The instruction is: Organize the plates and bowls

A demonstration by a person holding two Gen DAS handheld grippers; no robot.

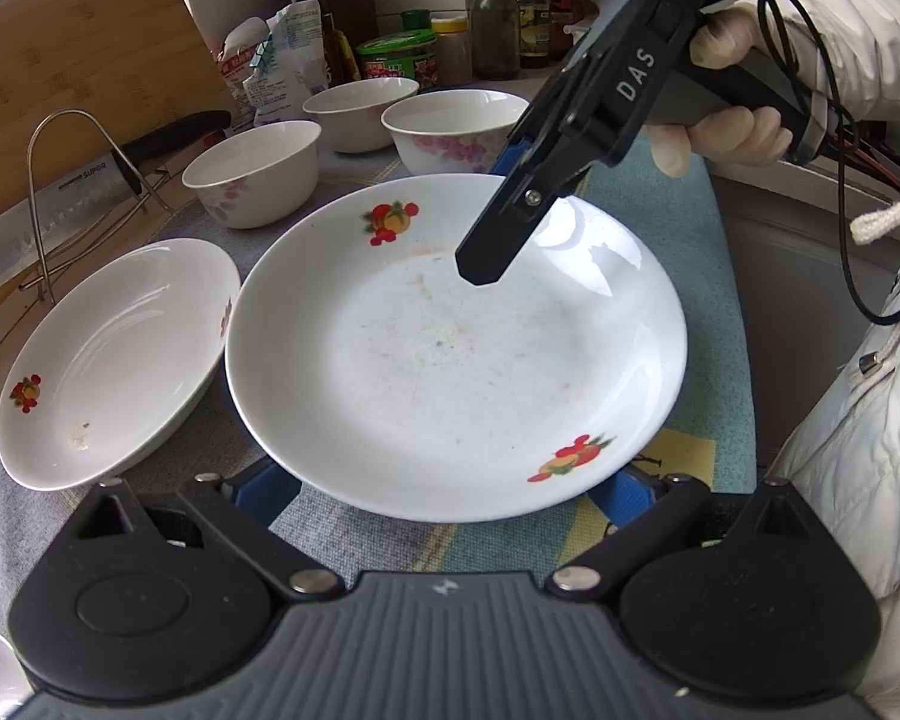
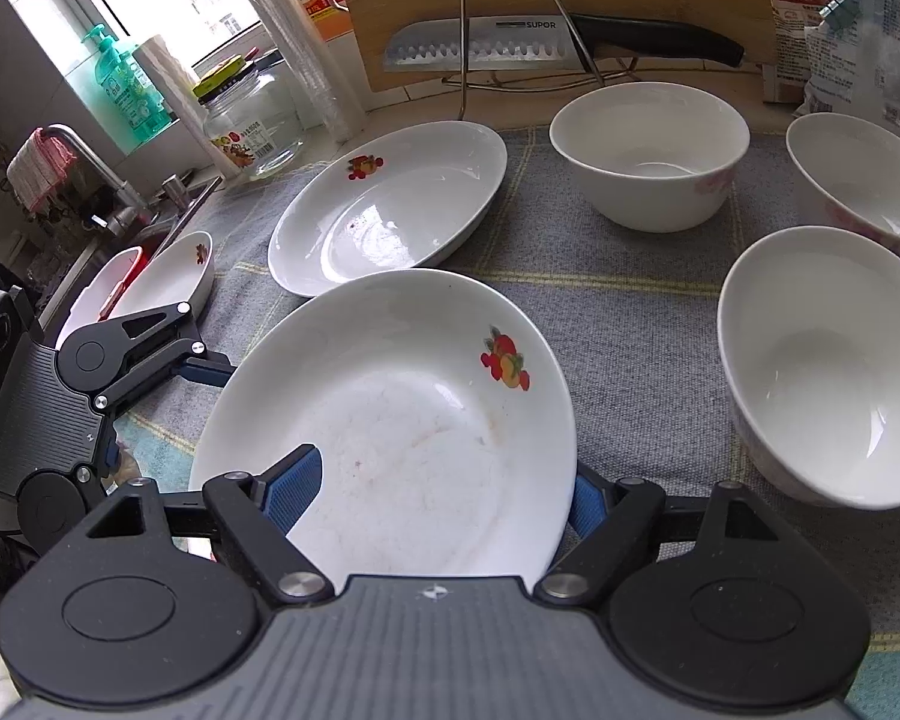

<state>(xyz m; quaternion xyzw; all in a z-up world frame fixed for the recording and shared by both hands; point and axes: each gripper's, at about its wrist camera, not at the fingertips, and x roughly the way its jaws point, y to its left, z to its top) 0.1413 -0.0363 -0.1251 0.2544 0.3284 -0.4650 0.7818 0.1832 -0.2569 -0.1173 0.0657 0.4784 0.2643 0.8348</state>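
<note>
A white plate with fruit prints sits on the grey-and-teal cloth, and both grippers are at it from opposite sides. The right gripper has its blue pads either side of the plate's near rim — one pad lies over the inside of the plate, the other sits under the rim, pinching it. From the left wrist view, that same gripper reaches down over the far rim, held by a gloved hand. The left gripper straddles the opposite edge with its blue fingers spread wide, showing on both sides beneath the rim; whether they press the plate I cannot tell.

Just beside this plate lies a second, deeper plate (its rim close to the first, contact unclear). Three white bowls stand upright behind, apart from the plates. A knife rests in a wire stand against a wooden board.
</note>
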